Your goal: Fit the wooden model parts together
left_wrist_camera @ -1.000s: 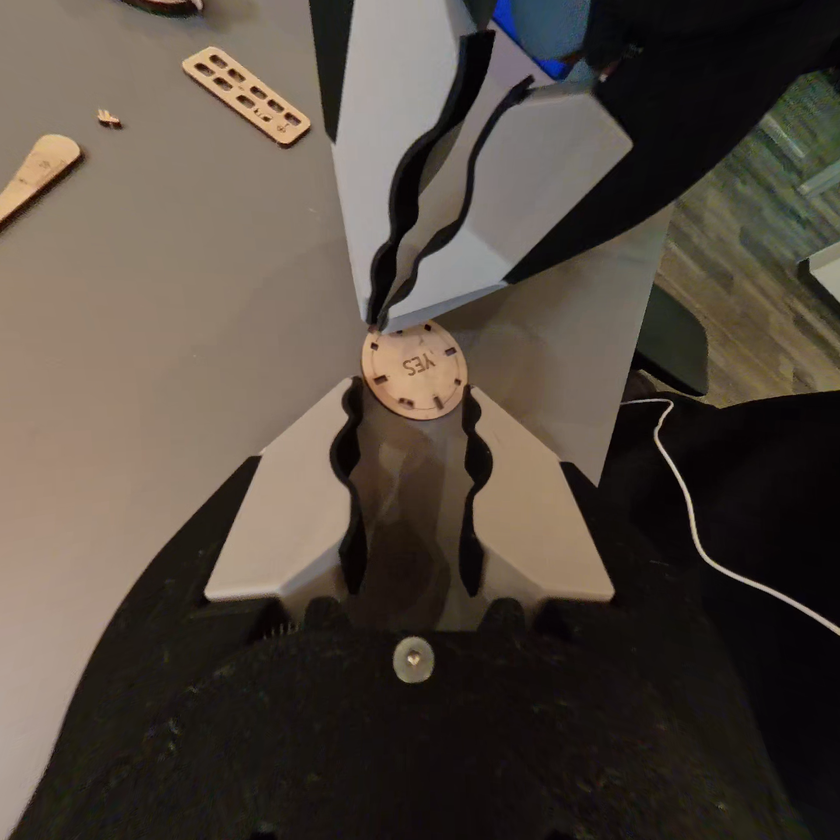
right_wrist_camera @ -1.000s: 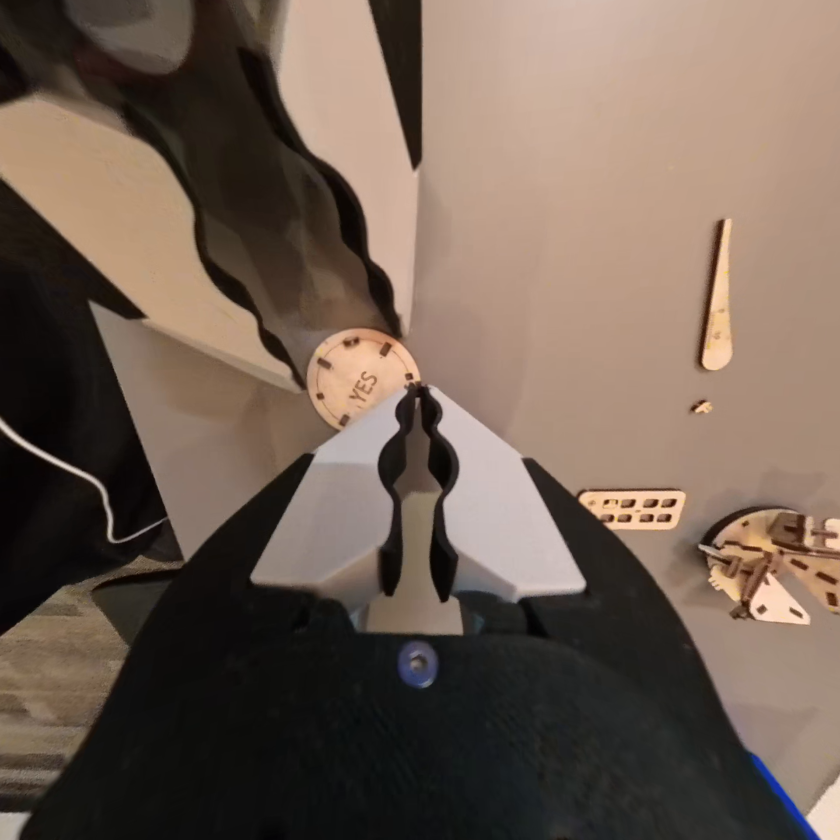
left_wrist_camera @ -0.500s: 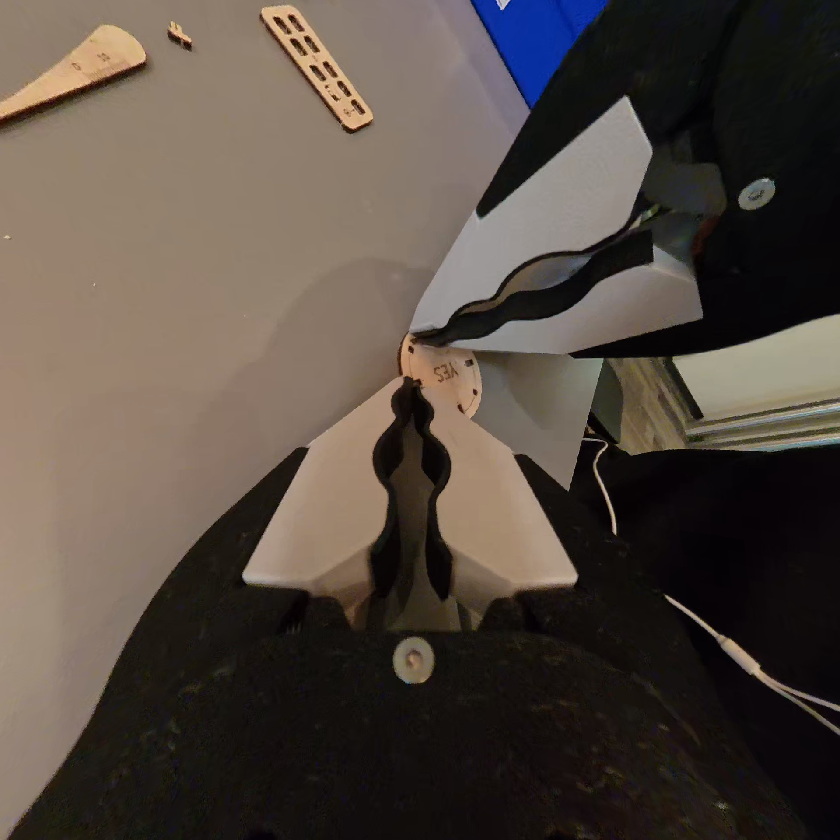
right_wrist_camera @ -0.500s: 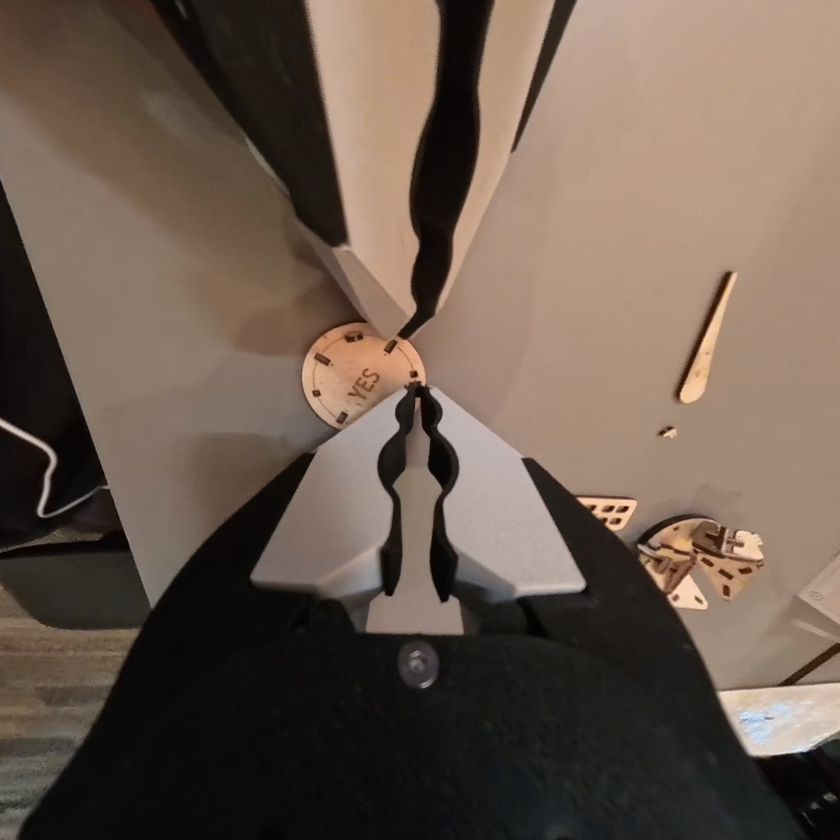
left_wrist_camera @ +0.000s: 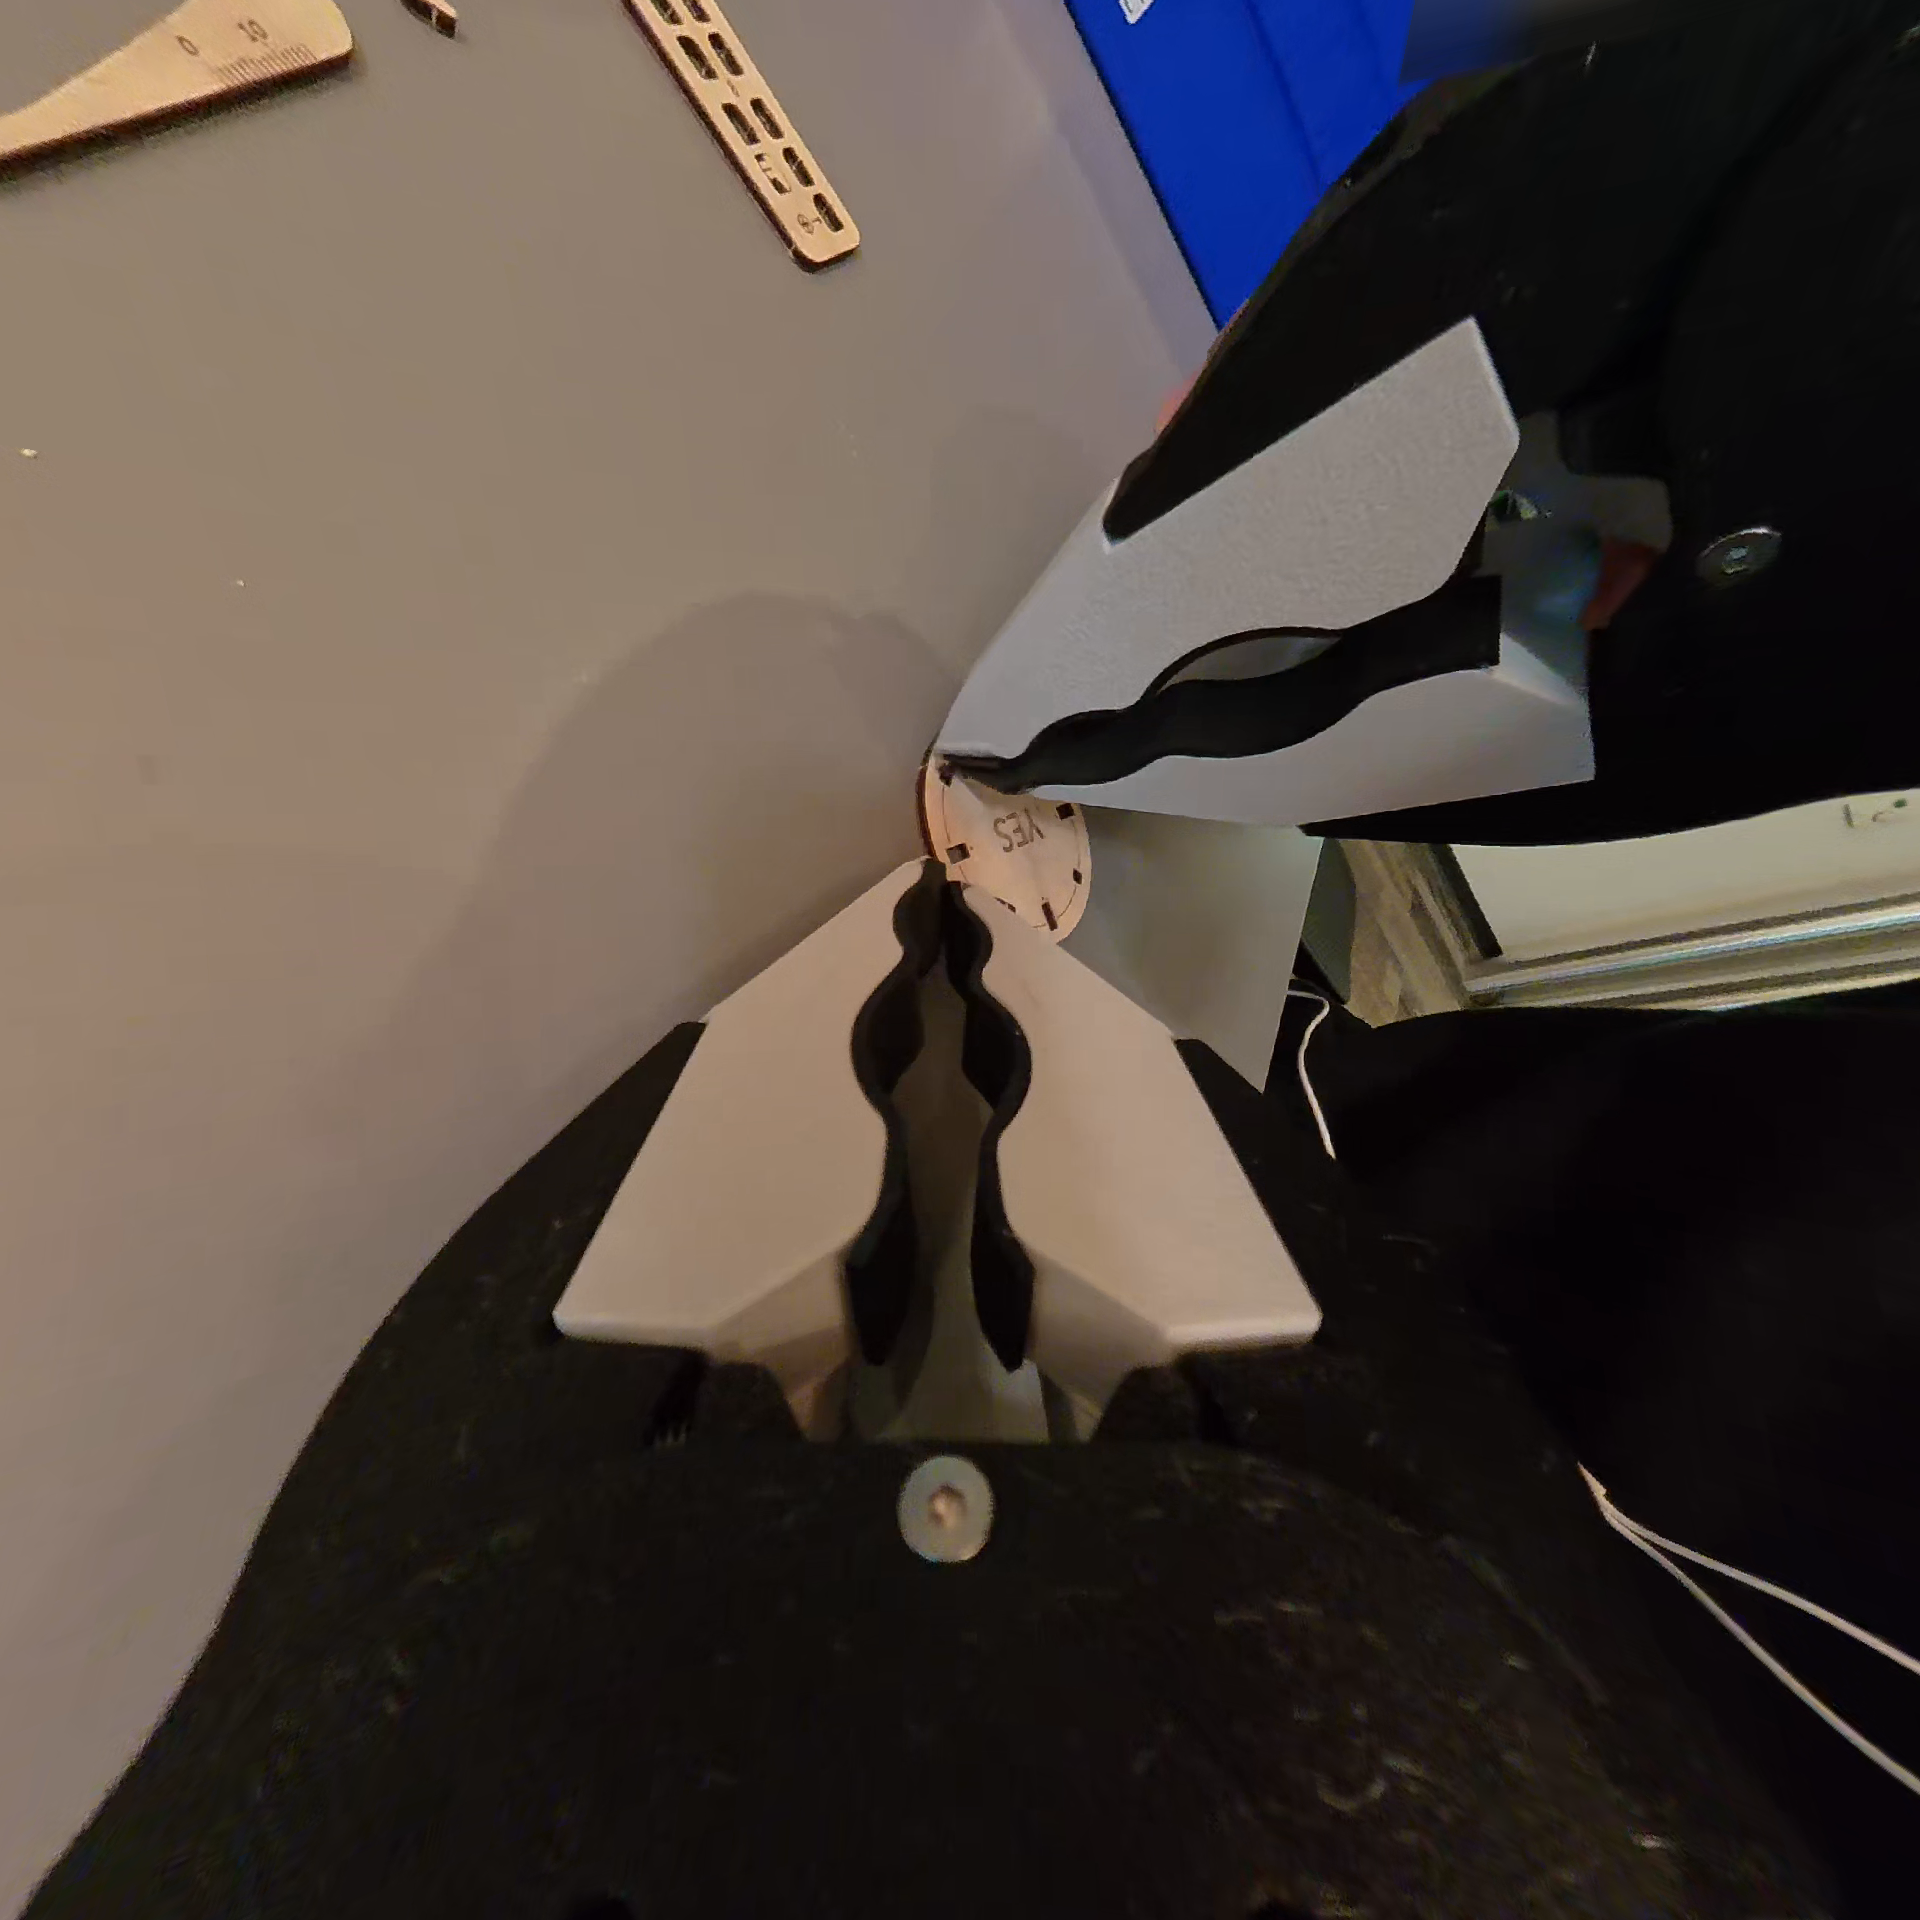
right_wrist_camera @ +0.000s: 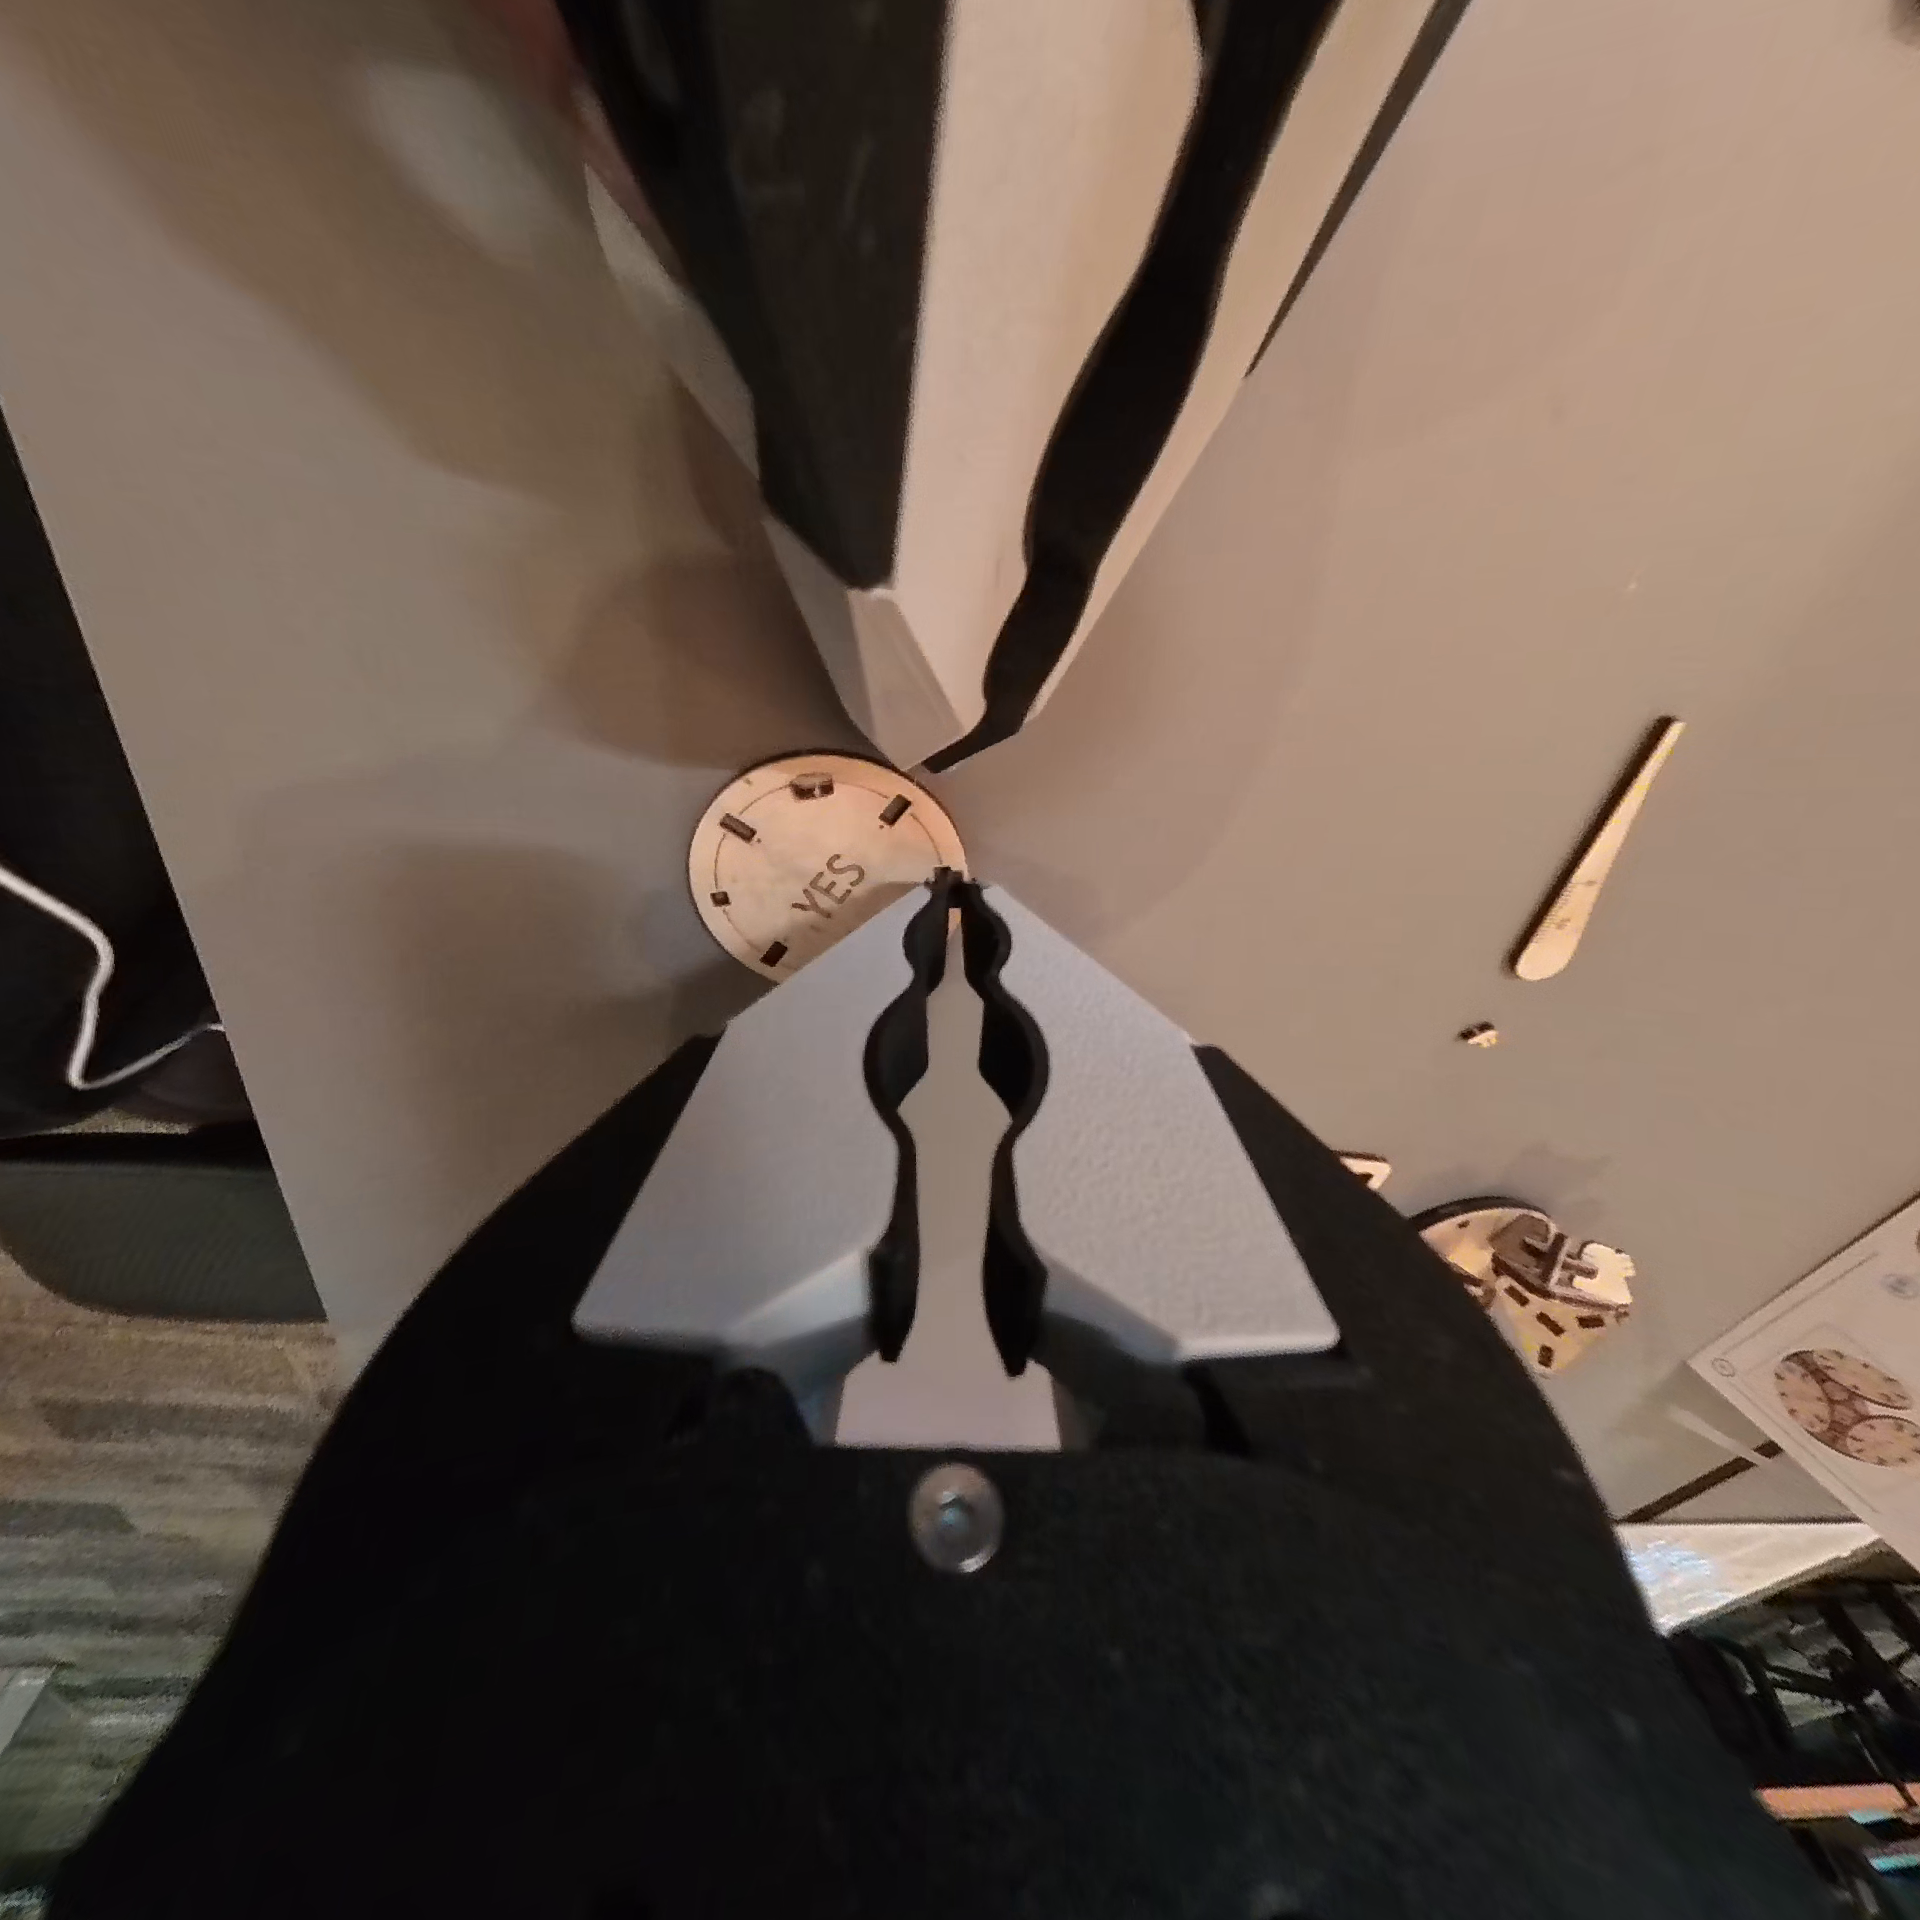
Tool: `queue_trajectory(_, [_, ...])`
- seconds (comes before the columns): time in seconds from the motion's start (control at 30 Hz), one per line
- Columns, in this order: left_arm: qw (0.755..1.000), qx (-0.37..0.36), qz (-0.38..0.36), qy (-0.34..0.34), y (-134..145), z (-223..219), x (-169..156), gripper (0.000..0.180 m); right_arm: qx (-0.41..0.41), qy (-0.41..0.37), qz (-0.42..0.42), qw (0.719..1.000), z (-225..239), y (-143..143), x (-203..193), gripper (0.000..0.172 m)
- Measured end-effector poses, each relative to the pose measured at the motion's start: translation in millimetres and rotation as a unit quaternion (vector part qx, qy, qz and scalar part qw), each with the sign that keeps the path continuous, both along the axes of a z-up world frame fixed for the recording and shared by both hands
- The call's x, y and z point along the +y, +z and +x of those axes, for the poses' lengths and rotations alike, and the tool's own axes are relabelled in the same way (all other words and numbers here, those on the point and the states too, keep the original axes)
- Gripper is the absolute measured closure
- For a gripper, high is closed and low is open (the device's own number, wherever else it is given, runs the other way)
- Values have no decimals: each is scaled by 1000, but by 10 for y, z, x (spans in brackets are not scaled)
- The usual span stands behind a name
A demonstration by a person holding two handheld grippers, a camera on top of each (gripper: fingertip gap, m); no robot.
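Round pale wooden disc (right_wrist_camera: pixel 821 873) w/ small slots round its rim & engraved lettering, held near corner of grey table (left_wrist_camera: pixel 364 623), tilted on edge. Pinched at rim by left gripper (left_wrist_camera: pixel 940 883), jaws closed thin on disc edge. Gripped on another part of rim by right gripper (right_wrist_camera: pixel 951 883), jaws likewise narrow, pads on disc. Farther out on table: slotted rectangular wooden strip (left_wrist_camera: pixel 743 125), tapered wooden ruler-like piece (right_wrist_camera: pixel 1590 873), tiny wooden bit (right_wrist_camera: pixel 1477 1034), part-built wooden model (right_wrist_camera: pixel 1527 1288), printed sheet (right_wrist_camera: pixel 1829 1423). No containers in view. White cable (left_wrist_camera: pixel 1314 1070) off table edge.
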State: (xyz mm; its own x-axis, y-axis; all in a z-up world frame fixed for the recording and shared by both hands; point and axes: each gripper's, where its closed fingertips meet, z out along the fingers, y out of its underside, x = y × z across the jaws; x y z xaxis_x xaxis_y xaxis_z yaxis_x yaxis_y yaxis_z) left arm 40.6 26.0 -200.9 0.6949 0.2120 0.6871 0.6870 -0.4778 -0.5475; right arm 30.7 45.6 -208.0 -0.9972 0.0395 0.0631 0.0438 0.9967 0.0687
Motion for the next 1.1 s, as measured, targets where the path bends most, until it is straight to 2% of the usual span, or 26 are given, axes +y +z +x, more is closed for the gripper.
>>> queue_trajectory(1.1, [1000,-27,10,1,10,-9,-1,180,-20,25,67,997,37,-18,5,171])
